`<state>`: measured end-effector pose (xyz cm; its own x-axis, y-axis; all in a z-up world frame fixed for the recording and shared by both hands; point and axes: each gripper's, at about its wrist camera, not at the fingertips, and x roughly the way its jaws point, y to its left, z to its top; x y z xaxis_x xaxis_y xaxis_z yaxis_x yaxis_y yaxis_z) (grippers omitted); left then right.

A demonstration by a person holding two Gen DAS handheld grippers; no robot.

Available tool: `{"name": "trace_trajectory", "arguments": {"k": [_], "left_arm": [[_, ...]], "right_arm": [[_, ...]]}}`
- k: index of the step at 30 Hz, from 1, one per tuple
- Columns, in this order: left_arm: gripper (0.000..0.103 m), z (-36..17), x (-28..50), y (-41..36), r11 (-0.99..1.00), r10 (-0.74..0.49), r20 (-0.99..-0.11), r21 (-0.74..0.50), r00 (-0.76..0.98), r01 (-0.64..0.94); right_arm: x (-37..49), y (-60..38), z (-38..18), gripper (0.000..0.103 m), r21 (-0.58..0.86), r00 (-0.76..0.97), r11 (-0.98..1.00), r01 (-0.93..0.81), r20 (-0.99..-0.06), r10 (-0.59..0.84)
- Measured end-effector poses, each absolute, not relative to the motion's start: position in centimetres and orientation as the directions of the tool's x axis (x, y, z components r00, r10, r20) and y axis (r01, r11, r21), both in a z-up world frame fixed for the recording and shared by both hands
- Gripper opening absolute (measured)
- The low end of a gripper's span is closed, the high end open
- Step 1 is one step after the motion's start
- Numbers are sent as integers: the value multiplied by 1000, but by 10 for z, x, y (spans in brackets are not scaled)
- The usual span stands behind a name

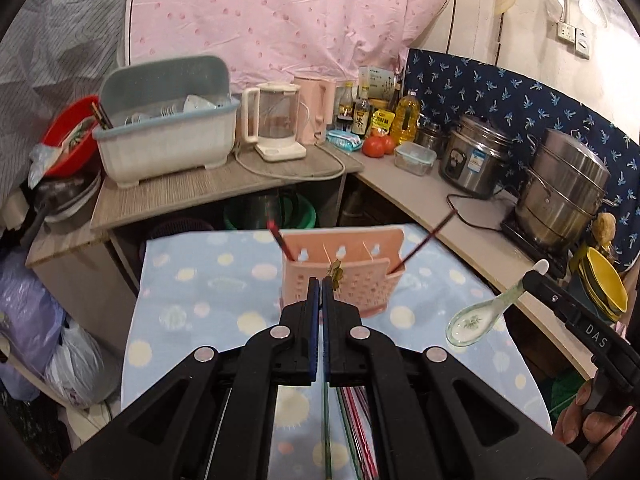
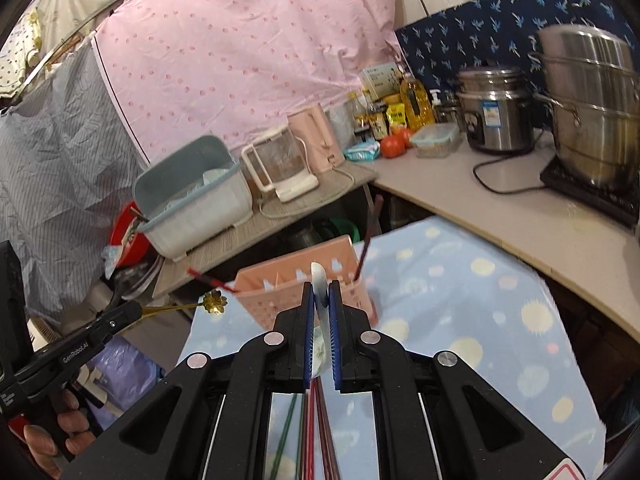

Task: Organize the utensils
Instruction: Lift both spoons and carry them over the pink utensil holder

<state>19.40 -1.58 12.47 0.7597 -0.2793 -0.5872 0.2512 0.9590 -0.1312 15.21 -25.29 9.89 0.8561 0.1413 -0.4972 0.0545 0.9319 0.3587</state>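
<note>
A pink perforated utensil holder [image 1: 340, 272] stands on the blue dotted cloth [image 1: 192, 292]; it also shows in the right wrist view [image 2: 292, 292]. Two dark red chopsticks [image 1: 424, 240] lean out of it. My left gripper [image 1: 321, 284] is shut on a thin gold flower-headed utensil [image 2: 214, 302], held in front of the holder. My right gripper [image 2: 321, 292] is shut on the handle of a white ceramic soup spoon [image 1: 476, 320], held above the cloth to the right of the holder. More chopsticks [image 2: 316, 432] lie on the cloth beneath the grippers.
Behind the table a counter [image 1: 420, 192] carries a dish rack [image 1: 168, 136], kettle [image 1: 276, 120], bottles, tomatoes, a rice cooker [image 1: 476, 156] and a steel steamer pot [image 1: 564, 200]. Yellow bowls [image 1: 604, 284] sit at the right. Bags lie at the left.
</note>
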Motion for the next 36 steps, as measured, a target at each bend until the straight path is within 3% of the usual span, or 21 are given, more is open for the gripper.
{"name": "trace_trajectory", "arguments": {"k": [11, 26, 36], "left_arm": [[1, 129, 261, -31, 969, -235, -605, -81, 761, 235], [1, 112, 317, -50, 970, -228, -635, -81, 738, 230], [1, 101, 328, -53, 973, -216, -646, -77, 732, 219]], "right_arm": [[239, -243, 112, 7, 321, 873, 945, 60, -475, 107], [305, -221, 74, 7, 321, 819, 946, 47, -555, 148], [319, -242, 57, 7, 274, 812, 953, 130, -581, 57]]}}
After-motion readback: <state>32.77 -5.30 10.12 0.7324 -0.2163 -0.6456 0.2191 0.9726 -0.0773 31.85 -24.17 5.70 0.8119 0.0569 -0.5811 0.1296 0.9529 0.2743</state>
